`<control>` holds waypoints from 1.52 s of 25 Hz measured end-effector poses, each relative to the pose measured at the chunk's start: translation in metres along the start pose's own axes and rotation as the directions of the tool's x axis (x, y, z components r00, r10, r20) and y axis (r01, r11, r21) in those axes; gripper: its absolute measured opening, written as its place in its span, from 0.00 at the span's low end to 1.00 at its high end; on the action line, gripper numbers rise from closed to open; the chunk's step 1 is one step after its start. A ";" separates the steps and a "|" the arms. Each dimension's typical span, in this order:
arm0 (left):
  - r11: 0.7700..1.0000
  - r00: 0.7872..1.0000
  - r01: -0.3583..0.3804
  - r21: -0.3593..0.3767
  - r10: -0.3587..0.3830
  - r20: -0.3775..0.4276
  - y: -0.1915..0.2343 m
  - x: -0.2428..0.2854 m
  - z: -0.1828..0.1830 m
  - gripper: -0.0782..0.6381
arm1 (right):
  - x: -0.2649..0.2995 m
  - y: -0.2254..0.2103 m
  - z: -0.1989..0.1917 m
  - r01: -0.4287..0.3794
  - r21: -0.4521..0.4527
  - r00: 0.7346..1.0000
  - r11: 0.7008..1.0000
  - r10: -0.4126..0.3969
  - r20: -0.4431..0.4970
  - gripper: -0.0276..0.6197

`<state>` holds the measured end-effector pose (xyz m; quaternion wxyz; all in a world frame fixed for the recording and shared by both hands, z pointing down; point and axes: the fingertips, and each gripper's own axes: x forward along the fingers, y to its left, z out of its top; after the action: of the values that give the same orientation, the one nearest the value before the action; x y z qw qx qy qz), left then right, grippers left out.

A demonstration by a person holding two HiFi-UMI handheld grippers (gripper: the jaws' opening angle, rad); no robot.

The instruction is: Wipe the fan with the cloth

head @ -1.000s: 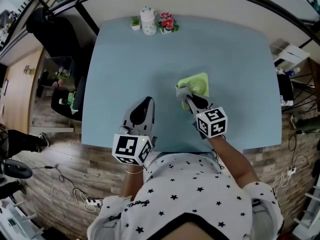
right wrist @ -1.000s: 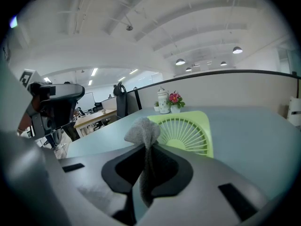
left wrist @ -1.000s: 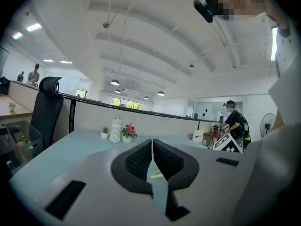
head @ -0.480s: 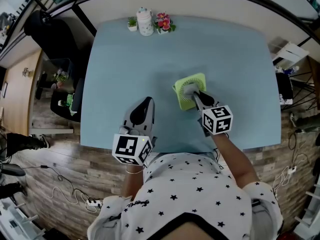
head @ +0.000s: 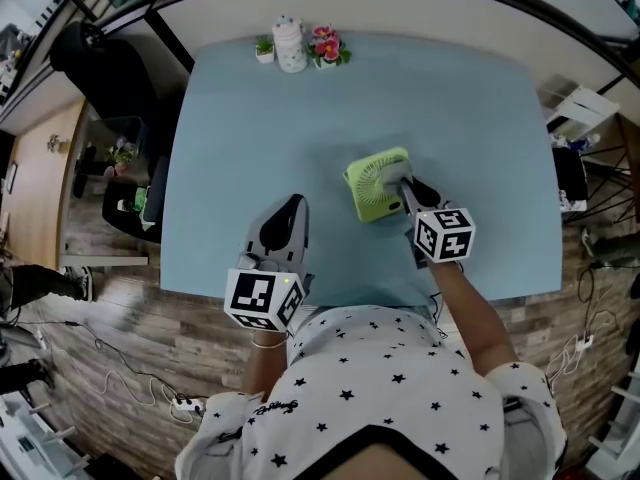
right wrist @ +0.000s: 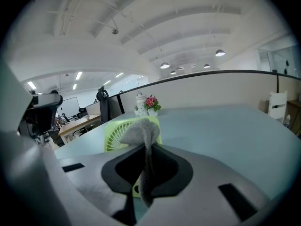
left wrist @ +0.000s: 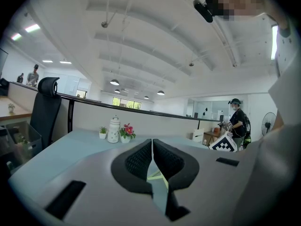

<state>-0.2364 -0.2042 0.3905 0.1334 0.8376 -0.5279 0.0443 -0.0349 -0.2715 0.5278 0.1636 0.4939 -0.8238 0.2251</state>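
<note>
Some of the fan [right wrist: 114,136] hides behind cloth [right wrist: 141,130] clamped in the right gripper [right wrist: 146,163].

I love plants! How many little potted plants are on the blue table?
2. A small green plant in a white pot left of the tall white jar, and a pink-flowered plant right of it. None seems hidden.

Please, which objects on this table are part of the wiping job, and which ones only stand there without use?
Part of the job:
- green fan
- grey cloth, clamped in the right gripper and resting against the fan

Only standing by:
- white jar, small green plant and pink flowers, at the far edge of the table
- left gripper, shut and empty
</note>
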 end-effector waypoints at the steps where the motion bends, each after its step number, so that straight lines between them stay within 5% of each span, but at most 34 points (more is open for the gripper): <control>1: 1.000 1.000 -0.002 -0.001 0.002 -0.001 0.000 -0.001 0.000 0.15 | 0.000 -0.003 0.000 0.005 0.003 1.000 1.000 -0.005 0.001 0.10; 14: 1.000 1.000 0.001 0.002 -0.001 -0.003 -0.004 -0.002 -0.001 0.16 | -0.005 -0.019 -0.002 0.041 0.053 0.999 0.998 -0.042 0.011 0.10; 20: 1.000 1.000 0.003 0.002 -0.003 -0.014 -0.003 -0.005 -0.004 0.16 | -0.015 0.026 0.006 -0.062 0.033 0.996 0.998 0.060 0.058 0.10; 25: 1.000 1.000 0.002 0.002 -0.002 -0.016 -0.006 -0.006 -0.004 0.16 | -0.007 0.075 -0.013 -0.186 -0.052 0.983 0.981 0.185 -0.011 0.10; 38: 0.994 0.994 -0.105 -0.013 0.104 -0.037 0.003 -0.024 -0.007 0.16 | 0.010 0.086 -0.040 -0.262 -0.088 0.960 0.961 0.251 -0.123 0.10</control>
<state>-0.2490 -0.1828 0.3925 0.1465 0.8069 -0.5689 0.0624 -0.1142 -0.2216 0.5487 0.2038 0.3604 -0.8811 0.2284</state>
